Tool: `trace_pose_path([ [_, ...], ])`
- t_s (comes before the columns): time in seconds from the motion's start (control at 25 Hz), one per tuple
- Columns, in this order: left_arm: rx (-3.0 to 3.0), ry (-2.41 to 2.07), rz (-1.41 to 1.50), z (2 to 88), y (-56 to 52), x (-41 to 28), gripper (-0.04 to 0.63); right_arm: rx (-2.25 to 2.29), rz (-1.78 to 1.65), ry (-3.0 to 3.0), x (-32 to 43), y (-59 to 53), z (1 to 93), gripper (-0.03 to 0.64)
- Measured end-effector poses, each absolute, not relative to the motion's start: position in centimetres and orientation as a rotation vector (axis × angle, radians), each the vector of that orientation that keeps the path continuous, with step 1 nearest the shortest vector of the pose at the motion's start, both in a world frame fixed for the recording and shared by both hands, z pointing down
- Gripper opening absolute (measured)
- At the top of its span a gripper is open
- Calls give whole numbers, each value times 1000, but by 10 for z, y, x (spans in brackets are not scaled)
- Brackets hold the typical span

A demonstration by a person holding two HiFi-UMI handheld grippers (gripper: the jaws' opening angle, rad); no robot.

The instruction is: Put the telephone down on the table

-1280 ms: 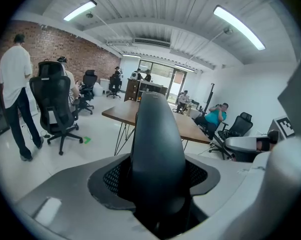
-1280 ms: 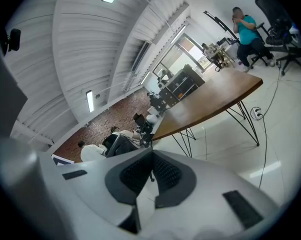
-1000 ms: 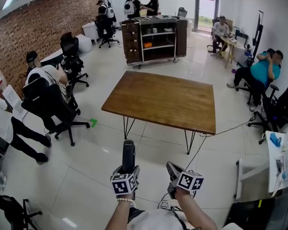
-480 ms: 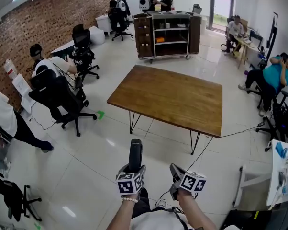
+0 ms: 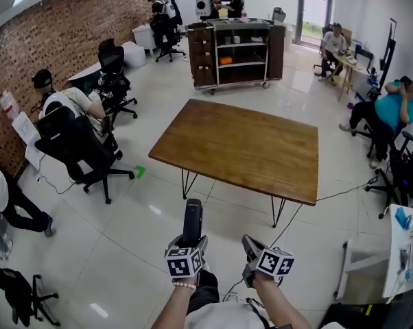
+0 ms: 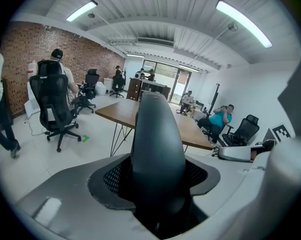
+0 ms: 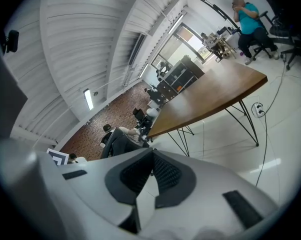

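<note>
A black telephone handset (image 5: pixel 192 219) stands upright in my left gripper (image 5: pixel 190 237), whose jaws are shut on its lower part. In the left gripper view the handset (image 6: pixel 157 149) fills the middle between the dark pads. My right gripper (image 5: pixel 250 245) is beside it on the right, shut with nothing between its pads (image 7: pixel 149 174). The brown wooden table (image 5: pixel 241 146) on black hairpin legs stands ahead of both grippers across a stretch of white floor; its top is bare. It also shows in the gripper views (image 6: pixel 121 113) (image 7: pixel 210 99).
Black office chairs (image 5: pixel 76 146) with seated people line the brick wall on the left. A dark shelf cart (image 5: pixel 235 45) stands behind the table. More seated people and chairs (image 5: pixel 385 115) are at the right. A cable (image 5: pixel 299 201) runs on the floor by the table's near right leg.
The view has moved forward toward the table, which now sits a little nearer. Both grippers keep their pose, the handset still in the left one.
</note>
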State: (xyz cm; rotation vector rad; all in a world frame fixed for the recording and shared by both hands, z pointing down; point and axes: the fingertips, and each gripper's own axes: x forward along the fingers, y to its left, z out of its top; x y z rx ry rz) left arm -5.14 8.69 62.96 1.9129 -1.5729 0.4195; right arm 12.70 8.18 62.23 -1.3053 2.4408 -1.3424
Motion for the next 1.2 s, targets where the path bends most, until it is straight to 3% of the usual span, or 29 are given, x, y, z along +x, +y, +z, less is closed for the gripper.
trace_pose_path([
  [0.64,2010,-1478,442,624,-64,-86,299,-1424,-1279,2352,97,-50,601,0],
  [1.2,2042,-1402,464,636,-133,-120,299,-1496,-1275,2287,61,-109,605,0],
])
